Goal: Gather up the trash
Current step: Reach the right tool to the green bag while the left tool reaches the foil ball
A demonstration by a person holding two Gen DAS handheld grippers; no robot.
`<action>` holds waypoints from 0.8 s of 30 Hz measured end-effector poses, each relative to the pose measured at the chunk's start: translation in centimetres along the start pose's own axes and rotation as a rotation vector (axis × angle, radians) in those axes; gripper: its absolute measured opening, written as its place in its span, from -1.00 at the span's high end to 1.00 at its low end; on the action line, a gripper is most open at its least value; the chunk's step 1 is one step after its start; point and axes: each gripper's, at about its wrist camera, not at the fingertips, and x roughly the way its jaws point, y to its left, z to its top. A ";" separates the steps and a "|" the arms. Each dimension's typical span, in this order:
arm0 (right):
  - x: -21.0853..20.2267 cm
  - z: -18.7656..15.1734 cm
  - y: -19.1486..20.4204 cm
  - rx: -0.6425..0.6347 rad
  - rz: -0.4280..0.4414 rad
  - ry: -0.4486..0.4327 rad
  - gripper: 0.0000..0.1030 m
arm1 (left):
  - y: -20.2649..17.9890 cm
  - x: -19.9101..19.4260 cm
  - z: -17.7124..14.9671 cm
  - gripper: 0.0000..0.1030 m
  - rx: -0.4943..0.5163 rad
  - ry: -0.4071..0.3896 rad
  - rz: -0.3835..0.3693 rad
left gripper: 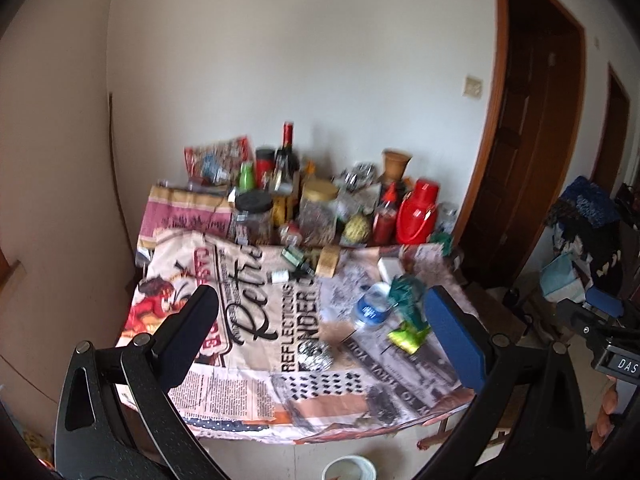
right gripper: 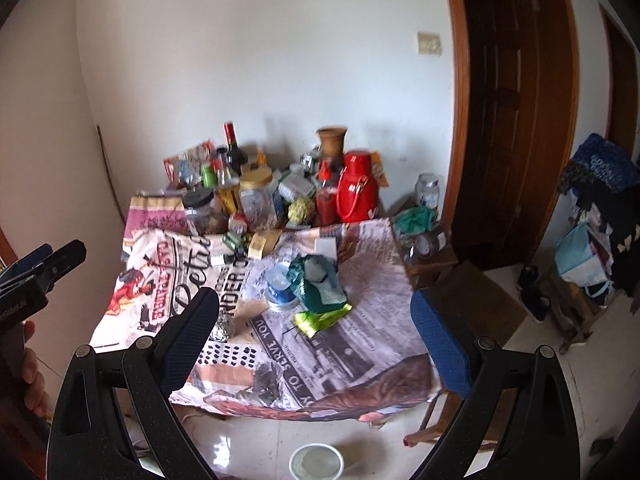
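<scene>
Left tool (left gripper: 320, 328) and right tool (right gripper: 316, 328), both released with fingers spread wide and nothing between them, held in the air before the near edge of the table (left gripper: 256, 412). In the right wrist view the left tool appears at the far left edge, gripped by the person's hand (right gripper: 30, 364). Table covered by a cloth printed with newspaper motifs. Trash lies on the near half of the cloth: a crumpled foil ball (left gripper: 316, 355) toward the front centre; a yellow-green wrapper (left gripper: 408, 336) to its right; a dark green wrapper (left gripper: 406, 294) just behind that, touching a clear plastic bottle with a blue label (left gripper: 370, 308) lying on its side. Farther back, along the wall, stands a crowded row of jars and bottles, including a red thermos (left gripper: 418, 212), a dark wine bottle with red cap (left gripper: 287, 152) and a clay vase (left gripper: 396, 164). On the floor below the table's near edge, a white round container (right gripper: 317, 462), seen from above.
</scene>
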 end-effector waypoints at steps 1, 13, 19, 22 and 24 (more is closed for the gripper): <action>1.3 0.0 0.2 -0.003 0.003 0.025 -0.85 | 0.5 1.2 0.0 -1.00 0.000 0.022 0.007; 17.3 -0.5 0.2 -0.085 0.051 0.279 -0.85 | 1.9 14.6 -3.2 -0.91 -0.025 0.273 0.086; 24.5 -0.5 -1.2 -0.089 0.110 0.438 -0.85 | 1.5 21.1 -6.5 -0.91 -0.122 0.437 0.117; 26.9 -0.5 -1.7 -0.083 0.130 0.482 -0.85 | 1.5 23.7 -8.0 -0.91 -0.160 0.498 0.139; 28.3 -0.6 -1.7 -0.086 0.145 0.508 -0.84 | 1.5 25.0 -8.8 -0.89 -0.180 0.525 0.151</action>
